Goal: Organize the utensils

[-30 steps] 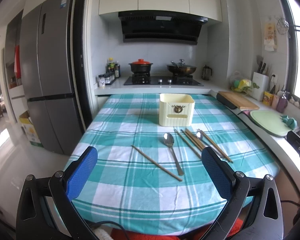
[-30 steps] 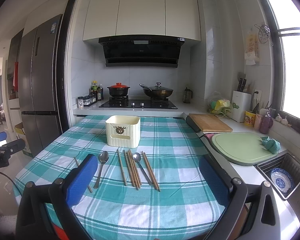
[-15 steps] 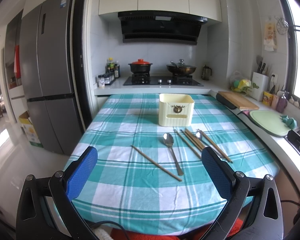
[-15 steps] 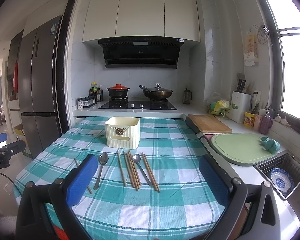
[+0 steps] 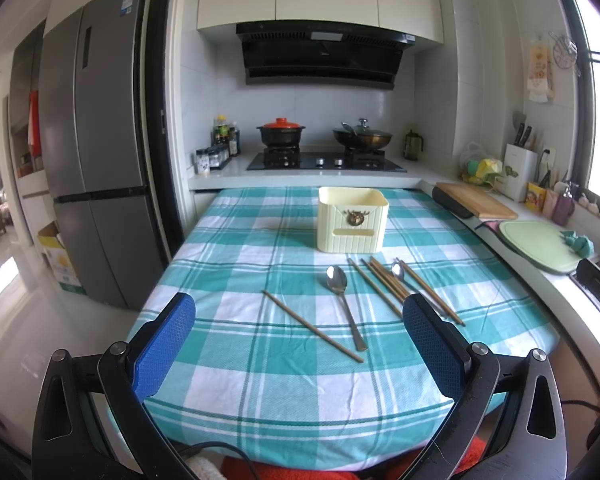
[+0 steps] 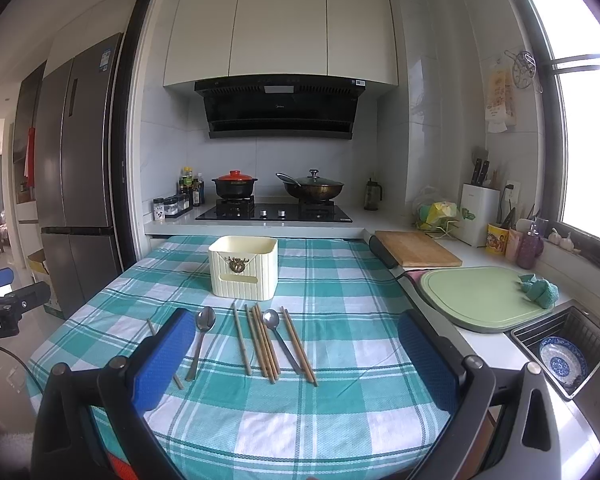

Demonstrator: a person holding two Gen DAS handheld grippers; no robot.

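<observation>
A cream utensil holder [image 5: 353,219] [image 6: 244,266] stands mid-table on the teal checked cloth [image 5: 260,380]. In front of it lie two metal spoons [image 5: 342,300] [image 6: 199,336], [image 6: 278,336], a bundle of wooden chopsticks [image 6: 262,340] [image 5: 388,284], and one lone chopstick [image 5: 312,326] to the left. My left gripper [image 5: 298,344] is open and empty, hovering above the near table edge. My right gripper [image 6: 296,354] is open and empty, near the front edge, just short of the chopsticks.
A stove with a red-lidded pot [image 6: 234,186] and a wok [image 6: 312,188] stands behind the table. A wooden board [image 6: 418,248], a green board [image 6: 486,298] and a sink with a blue bowl [image 6: 562,360] line the right counter. A fridge [image 5: 96,152] stands left.
The right wrist view has tilted up very slightly. The left gripper and the utensils have not moved.
</observation>
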